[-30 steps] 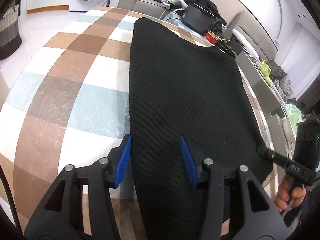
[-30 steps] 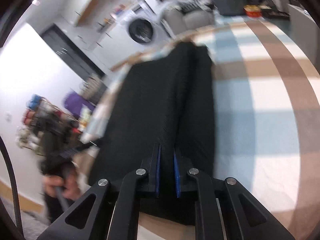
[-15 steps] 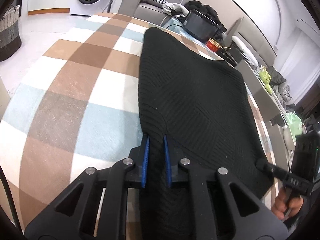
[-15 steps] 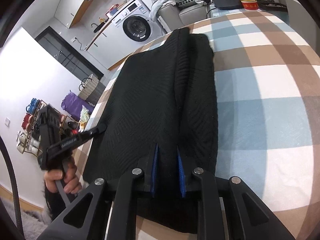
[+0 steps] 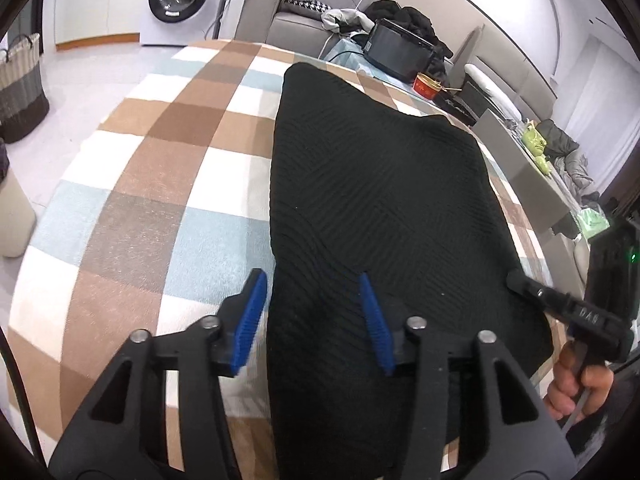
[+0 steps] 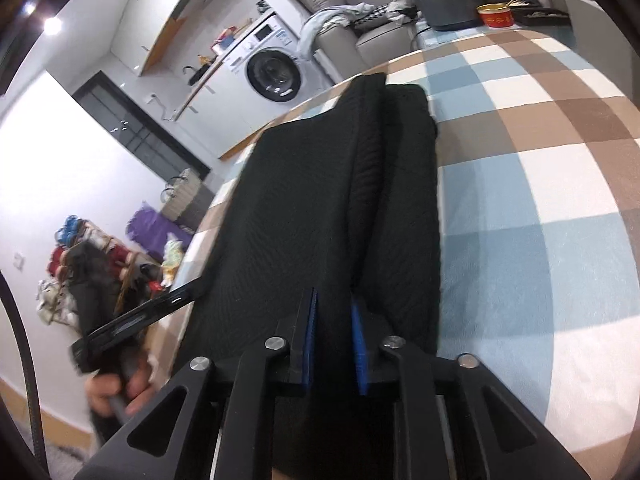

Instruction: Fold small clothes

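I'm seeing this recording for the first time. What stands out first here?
A black knit garment lies flat on the brown, blue and white checked cloth, filling the middle. The left hand-held gripper spreads open over its near edge, while the right hand-held gripper pinches a fold. A washing machine stands behind.

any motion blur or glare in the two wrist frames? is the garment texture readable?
Left wrist: sharp, heavy fisheye curvature, knit ribs on the black garment readable, no glare. Right wrist: centre sharp, the other hand at lower left is motion-smeared, ceiling lights flare at upper left, garment folds legible.
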`<state>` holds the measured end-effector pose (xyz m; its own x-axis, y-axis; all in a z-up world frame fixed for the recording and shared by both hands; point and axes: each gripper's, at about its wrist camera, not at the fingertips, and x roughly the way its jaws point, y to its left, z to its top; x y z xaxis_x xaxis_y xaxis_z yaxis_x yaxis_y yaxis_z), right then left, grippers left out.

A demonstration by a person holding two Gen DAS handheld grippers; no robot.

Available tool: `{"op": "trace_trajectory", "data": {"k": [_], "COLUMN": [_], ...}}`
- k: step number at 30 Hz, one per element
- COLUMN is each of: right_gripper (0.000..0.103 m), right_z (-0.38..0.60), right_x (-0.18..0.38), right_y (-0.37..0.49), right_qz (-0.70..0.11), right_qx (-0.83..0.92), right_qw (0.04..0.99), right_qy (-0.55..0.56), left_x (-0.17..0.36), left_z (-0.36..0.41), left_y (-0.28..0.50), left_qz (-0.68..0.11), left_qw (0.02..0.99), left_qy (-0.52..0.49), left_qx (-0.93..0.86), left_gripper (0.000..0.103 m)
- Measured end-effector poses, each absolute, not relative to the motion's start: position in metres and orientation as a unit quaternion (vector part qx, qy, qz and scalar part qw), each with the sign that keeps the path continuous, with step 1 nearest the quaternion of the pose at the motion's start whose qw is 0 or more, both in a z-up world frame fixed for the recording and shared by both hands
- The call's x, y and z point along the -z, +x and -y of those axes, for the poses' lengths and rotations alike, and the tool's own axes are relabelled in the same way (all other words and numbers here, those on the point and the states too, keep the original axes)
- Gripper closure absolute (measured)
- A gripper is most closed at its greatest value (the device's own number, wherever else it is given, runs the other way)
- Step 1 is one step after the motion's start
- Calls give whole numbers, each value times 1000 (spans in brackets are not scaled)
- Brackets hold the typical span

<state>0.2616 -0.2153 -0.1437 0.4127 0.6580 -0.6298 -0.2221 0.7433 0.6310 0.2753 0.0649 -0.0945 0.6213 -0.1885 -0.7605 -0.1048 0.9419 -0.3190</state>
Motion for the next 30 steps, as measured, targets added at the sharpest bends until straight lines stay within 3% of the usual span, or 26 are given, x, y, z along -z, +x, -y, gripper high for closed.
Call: {"op": "trace_trajectory", "data": {"k": [3, 6, 8, 16, 27, 30], "right_gripper": [93, 93, 89, 73, 71, 59], "right_z": [219, 219, 224, 241, 216, 213], "right_x": [124, 132, 147, 150, 124, 127], "right_y": [253, 256, 259, 238, 238, 239], "right_qz": [-429, -465, -497, -501, -463, -472], "right_qx": [-296, -285, -267, -348, -372, -380], "right_qw": [821, 811, 799, 744, 772, 764], "right_qy": [233, 212, 210, 272, 226, 220], "left_x": [87, 81, 80, 80, 85, 88], "left_z": [-60, -56, -52, -23, 18, 16], "left_y": [269, 263, 260, 246, 233, 230], "left_qz": [-430, -423, -422, -432, -441, -442], "left_qw": [889, 893, 893, 888, 884, 884], "left_qy": [-157, -154, -155, -137, -91, -95], "left_qx": [21, 25, 31, 76, 122, 123], "left_gripper": [57, 55, 53, 53, 49, 48]}}
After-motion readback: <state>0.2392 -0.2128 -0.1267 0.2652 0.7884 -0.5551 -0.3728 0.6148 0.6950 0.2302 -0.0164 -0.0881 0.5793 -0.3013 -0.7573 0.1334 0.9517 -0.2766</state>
